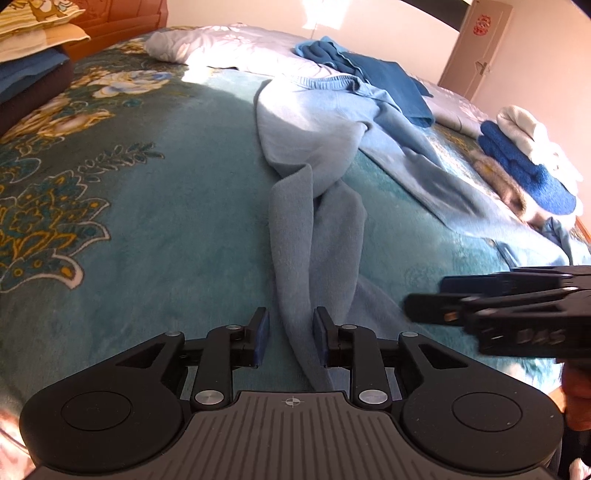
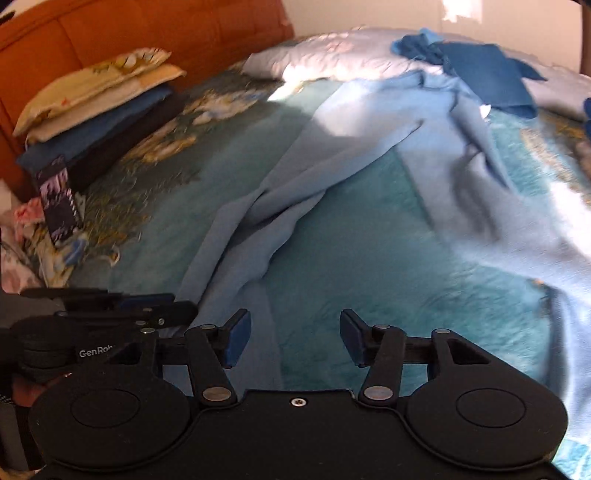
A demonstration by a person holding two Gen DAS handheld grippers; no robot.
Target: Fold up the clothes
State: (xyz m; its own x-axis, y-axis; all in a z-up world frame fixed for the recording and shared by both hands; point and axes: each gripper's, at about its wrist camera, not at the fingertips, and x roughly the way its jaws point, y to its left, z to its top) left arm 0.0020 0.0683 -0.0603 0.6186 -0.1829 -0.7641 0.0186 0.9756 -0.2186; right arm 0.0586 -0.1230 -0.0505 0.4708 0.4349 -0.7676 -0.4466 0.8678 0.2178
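Note:
A light blue pair of pants lies spread on the teal bedspread, its waistband far from me and two legs running toward me. My left gripper is open, its pads either side of the twisted left leg without closing on it. My right gripper is open and empty over the bedspread between the two legs; the left leg lies just to its left. The right gripper also shows at the right edge of the left wrist view. The left gripper shows at lower left in the right wrist view.
A dark blue garment lies beyond the pants on a pale quilt. A stack of folded blue and white clothes sits at the right. A stack of folded items rests by the orange headboard.

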